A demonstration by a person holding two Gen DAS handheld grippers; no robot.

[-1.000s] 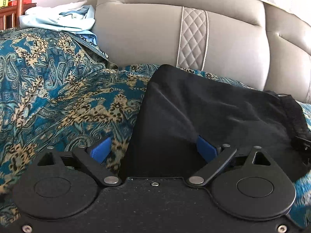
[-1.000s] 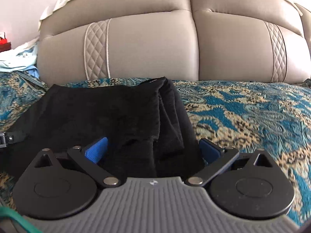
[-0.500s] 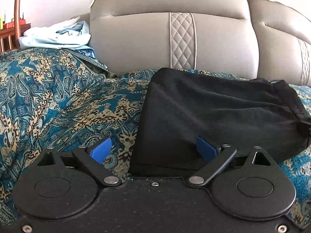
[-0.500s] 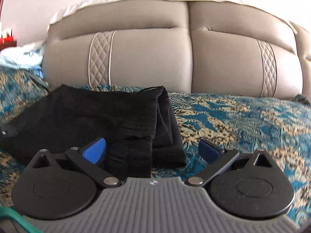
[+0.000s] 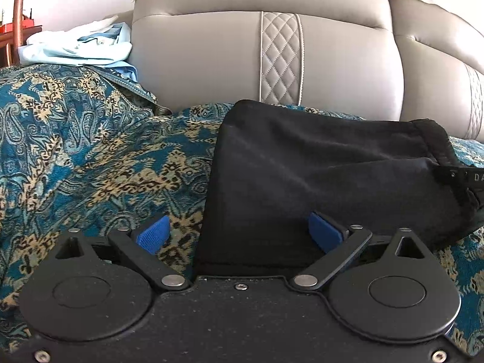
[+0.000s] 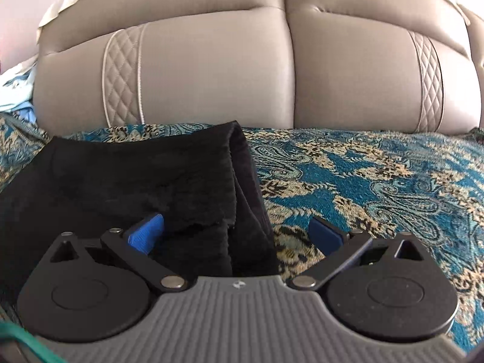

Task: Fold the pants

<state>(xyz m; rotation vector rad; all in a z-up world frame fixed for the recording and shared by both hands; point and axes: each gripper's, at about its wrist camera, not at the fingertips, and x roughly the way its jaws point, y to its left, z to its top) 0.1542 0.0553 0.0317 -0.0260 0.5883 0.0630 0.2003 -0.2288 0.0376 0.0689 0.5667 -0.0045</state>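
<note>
Blue-padded left gripper [image 5: 237, 237] spread, empty | right gripper [image 6: 236, 233] spread, empty | folded black pants [image 5: 317, 175] on paisley bedspread [image 5: 90, 151], before headboard [image 5: 211, 60] | pants directly ahead, long axis crosswise; each gripper straddles one end

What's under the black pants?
The black pants lie folded on the blue paisley bedspread, which shows all around them. Whatever sits directly beneath the fabric, or between its folded layers, is covered.

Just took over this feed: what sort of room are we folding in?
Most likely a bedroom: a padded headboard behind, a paisley bedspread under the black pants, and loose laundry piled at the side.
</note>
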